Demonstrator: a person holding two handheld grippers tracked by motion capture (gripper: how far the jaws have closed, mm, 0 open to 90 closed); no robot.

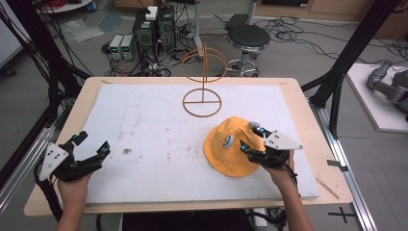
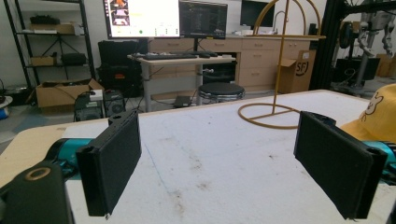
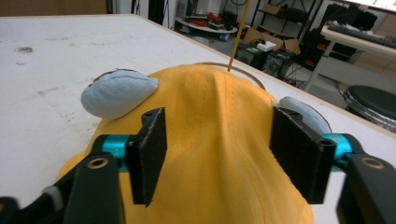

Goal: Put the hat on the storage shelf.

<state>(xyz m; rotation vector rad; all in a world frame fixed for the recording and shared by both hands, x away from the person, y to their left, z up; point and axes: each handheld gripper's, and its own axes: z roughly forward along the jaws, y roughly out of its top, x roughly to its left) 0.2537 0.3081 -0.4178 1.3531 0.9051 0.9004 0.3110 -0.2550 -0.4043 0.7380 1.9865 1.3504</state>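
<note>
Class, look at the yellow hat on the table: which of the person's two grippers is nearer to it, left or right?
Right. The right gripper is at the hat, jaws open astride its crown. The left gripper is far across the table, open over bare surface.

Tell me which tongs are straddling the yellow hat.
The right tongs: their open jaws stand either side of the yellow hat. The left tongs hover open over bare table, far from it.

Right tongs (image 1: 246, 136) over yellow hat (image 1: 226, 151); left tongs (image 1: 91, 146) apart, near wire stand (image 1: 202, 82).
</note>
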